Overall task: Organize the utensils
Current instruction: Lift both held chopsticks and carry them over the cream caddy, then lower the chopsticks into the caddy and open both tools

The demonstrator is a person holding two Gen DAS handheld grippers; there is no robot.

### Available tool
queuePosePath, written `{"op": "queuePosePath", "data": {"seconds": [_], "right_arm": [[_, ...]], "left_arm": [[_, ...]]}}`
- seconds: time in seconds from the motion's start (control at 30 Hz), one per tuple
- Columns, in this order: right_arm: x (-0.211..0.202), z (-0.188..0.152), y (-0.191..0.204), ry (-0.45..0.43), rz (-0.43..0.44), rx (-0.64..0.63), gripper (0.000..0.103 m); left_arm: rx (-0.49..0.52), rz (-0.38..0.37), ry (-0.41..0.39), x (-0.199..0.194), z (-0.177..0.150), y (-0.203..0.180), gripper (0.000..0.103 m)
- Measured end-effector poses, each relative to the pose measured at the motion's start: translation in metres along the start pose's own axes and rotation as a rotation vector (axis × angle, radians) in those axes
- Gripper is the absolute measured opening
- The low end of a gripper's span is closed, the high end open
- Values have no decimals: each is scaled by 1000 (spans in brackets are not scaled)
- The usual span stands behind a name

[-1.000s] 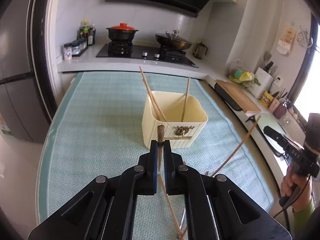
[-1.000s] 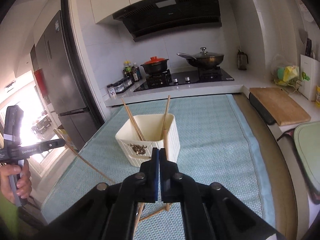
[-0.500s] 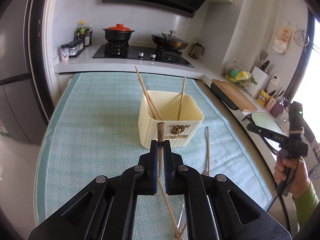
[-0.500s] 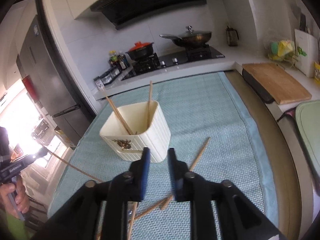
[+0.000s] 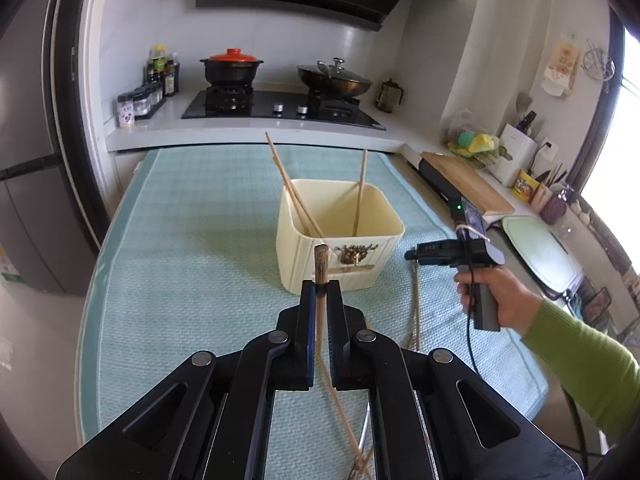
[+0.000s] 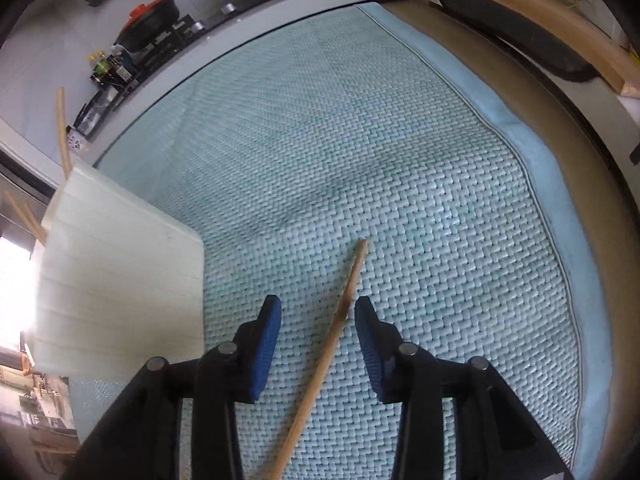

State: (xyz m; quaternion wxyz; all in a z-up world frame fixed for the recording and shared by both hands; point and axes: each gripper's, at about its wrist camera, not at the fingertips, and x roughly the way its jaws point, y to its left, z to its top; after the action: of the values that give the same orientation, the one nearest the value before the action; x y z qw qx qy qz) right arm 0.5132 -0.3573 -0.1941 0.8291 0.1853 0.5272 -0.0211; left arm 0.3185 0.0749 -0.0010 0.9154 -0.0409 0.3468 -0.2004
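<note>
Left view: we're pinching a dark-tipped wooden chopstick (image 5: pixel 320 258) in the left gripper (image 5: pixel 320 292), just short of the cream ribbed plastic bin (image 5: pixel 372 236) already holding three; a few more are lying on the teal woven mat (image 5: pixel 192 240).

Right view: we're hovering the right gripper (image 6: pixel 316 312), jaws spread, around a loose bamboo chopstick (image 6: pixel 340 312), bin wall crowding its left side.

A red-lidded pot (image 5: pixel 231 67) and wok (image 5: pixel 335 82) sit on the stove (image 5: pixel 280 106).

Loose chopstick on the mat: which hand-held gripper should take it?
Right. The right hand-held gripper is open, low over the mat, with the loose chopstick between its fingers. The left hand-held gripper is already shut on another chopstick.
</note>
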Motion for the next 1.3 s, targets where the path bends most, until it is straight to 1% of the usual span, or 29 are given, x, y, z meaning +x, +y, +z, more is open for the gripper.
{"op": "queuePosePath", "data": {"seconds": [0.03,0.07,0.1,0.13,0.2,0.27,0.4,0.47,0.6,0.67,0.77,0.87,1.0,1.17,1.23,1.3], "right_arm": [[2,-2,0,-11,-13,11,35],[2,-2,1,-30,-22,7,20],[6,-3,1,-13,-20,1,8],[5,-5,-1,-22,-10,11,7],[0,-11,-4,-41,-4,11,6],[-16,-18,-9,-87,36,9,6],[-67,-35,-7,-191,141,-30,6],[-96,-47,-2,-248,180,-66,6],[-159,-69,10,-398,230,-151,6],[-188,-77,20,-479,237,-197,6],[-220,-80,35,-585,238,-248,6],[-247,-80,52,-671,241,-279,6],[-277,-73,78,-749,243,-310,6],[-300,-49,113,-800,248,-358,6],[-305,-35,129,-811,252,-370,6],[-305,-25,145,-816,252,-389,6]], "left_arm": [[2,-2,0,0,0,0,3],[4,-3,-1,0,-1,0,3],[5,-3,-2,0,-1,0,3],[5,-4,-3,-1,-1,0,3],[2,-8,-6,-2,-1,0,3],[2,-13,-13,-5,-1,0,3],[13,-24,-31,-14,-1,-5,3],[21,-30,-40,-18,0,-8,3],[26,-35,-61,-25,3,-12,3],[20,-37,-72,-29,6,-11,3],[11,-40,-90,-35,11,-11,3],[9,-43,-108,-42,18,-11,3],[11,-47,-136,-50,38,-11,3],[20,-47,-197,-58,82,-15,3],[31,-40,-216,-56,101,-18,3],[48,-16,-230,-47,118,-22,3]]}}
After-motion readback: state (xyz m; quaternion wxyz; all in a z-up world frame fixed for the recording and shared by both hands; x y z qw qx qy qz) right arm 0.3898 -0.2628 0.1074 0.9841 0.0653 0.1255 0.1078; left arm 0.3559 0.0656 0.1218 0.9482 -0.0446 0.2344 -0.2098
